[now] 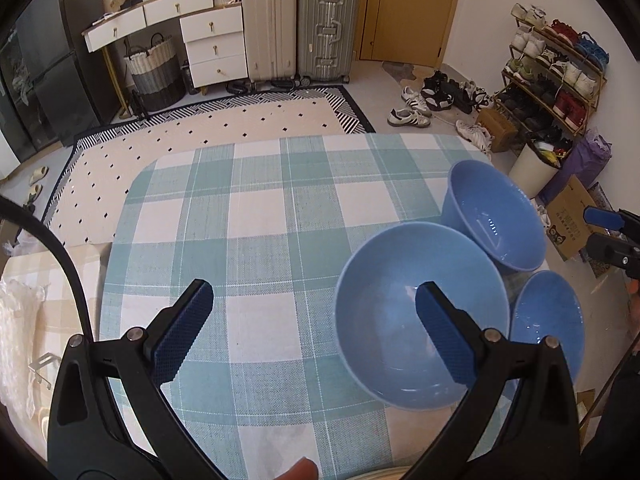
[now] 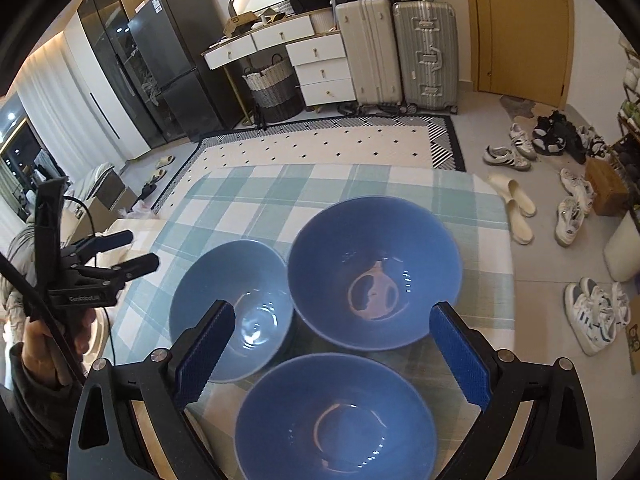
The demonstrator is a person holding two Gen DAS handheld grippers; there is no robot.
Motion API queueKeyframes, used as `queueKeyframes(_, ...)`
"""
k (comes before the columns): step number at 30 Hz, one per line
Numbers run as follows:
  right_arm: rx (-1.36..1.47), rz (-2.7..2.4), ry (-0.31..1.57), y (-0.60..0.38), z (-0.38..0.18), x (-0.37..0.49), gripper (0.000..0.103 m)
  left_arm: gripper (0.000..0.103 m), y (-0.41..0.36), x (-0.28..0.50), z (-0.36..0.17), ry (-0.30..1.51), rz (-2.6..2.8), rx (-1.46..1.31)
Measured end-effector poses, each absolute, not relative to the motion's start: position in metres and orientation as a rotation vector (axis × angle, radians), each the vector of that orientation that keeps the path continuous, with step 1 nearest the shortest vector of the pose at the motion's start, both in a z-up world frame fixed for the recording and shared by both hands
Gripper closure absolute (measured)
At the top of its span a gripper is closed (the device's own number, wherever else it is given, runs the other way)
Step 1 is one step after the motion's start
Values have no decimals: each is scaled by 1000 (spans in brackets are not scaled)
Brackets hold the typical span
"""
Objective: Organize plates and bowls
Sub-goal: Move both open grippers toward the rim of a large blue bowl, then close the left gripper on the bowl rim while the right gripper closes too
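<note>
Three empty blue bowls stand close together on the checked tablecloth (image 1: 260,220) (image 2: 280,192). The left bowl (image 1: 420,320) (image 2: 232,308) is nearest my left gripper. The far bowl (image 1: 496,216) (image 2: 374,272) and the near bowl (image 1: 548,320) (image 2: 336,420) sit to its right. My left gripper (image 1: 312,296) (image 2: 142,247) is open and holds nothing; in the right wrist view it hangs off the table's left side, apart from the bowls. My right gripper (image 2: 332,312) (image 1: 608,232) is open and empty, raised over the cluster of bowls.
A patterned rug (image 1: 240,120) lies beyond the table, with suitcases (image 2: 396,52) and white drawers (image 1: 212,48) at the wall. Shoes (image 2: 568,216), a shoe rack (image 1: 552,72) and a white bin (image 1: 532,168) are on the right. A hand (image 2: 40,336) holds the left gripper.
</note>
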State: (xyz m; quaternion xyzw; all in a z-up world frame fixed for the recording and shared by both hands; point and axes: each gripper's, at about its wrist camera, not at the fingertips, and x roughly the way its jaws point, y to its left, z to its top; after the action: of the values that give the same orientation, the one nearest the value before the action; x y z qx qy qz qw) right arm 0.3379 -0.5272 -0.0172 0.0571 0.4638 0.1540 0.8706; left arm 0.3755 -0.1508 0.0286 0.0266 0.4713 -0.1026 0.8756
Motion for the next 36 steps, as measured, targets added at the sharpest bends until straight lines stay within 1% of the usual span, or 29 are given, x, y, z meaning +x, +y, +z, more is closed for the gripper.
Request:
queueKeyframes(2,112,332,976,-521,-21,344,6,2,-150,380,19,997,-214,54)
queueKeyframes(5,101,353,995,-512,-28,350,11,3,-151,385,6,1015,-218,50)
queueKeyframes(8,90,370,1010,-503,-35,354,11,5,-153,389,-7,1033,-225,44)
queueKeyframes(10,79,385,1019,-496,-40,356,14,7,-155,389,-13,1048,-230,41)
queueKeyframes(12,72,400,1037,-490,-46,357,18,12,-157,390,-21,1062,-237,36)
queueKeyframes(13,71,408,1046,-487,-49,358,20,14,-158,390,-24,1071,-240,35)
queueKeyframes(15,81,430,1068,-482,-56,358,26,17,-160,391,-31,1080,-240,39)
queueKeyframes(16,91,441,1078,-480,-58,358,28,19,-161,391,-32,1083,-240,41)
queueKeyframes(18,124,468,1106,-479,-64,359,32,33,-163,390,-36,1092,-241,47)
queueKeyframes(19,134,474,1116,-479,-66,358,33,38,-164,390,-39,1098,-240,50)
queueKeyframes(20,139,474,1124,-478,-69,358,34,40,-164,391,-41,1104,-241,52)
queueKeyframes(22,136,478,1129,-476,-70,356,36,53,-166,389,-45,1118,-247,57)
queueKeyframes(24,155,491,1139,-474,-72,354,36,60,-167,390,-51,1138,-249,60)
queueKeyframes(29,170,495,1170,-467,-78,353,37,60,-165,388,-58,1149,-256,38)
queueKeyframes(32,169,476,1200,-464,-86,356,40,64,-166,388,-59,1151,-261,40)
queueKeyframes(34,165,462,1216,-463,-91,359,44,67,-167,387,-60,1153,-263,44)
queueKeyframes(36,169,450,1225,-463,-97,361,52,69,-167,387,-62,1156,-265,45)
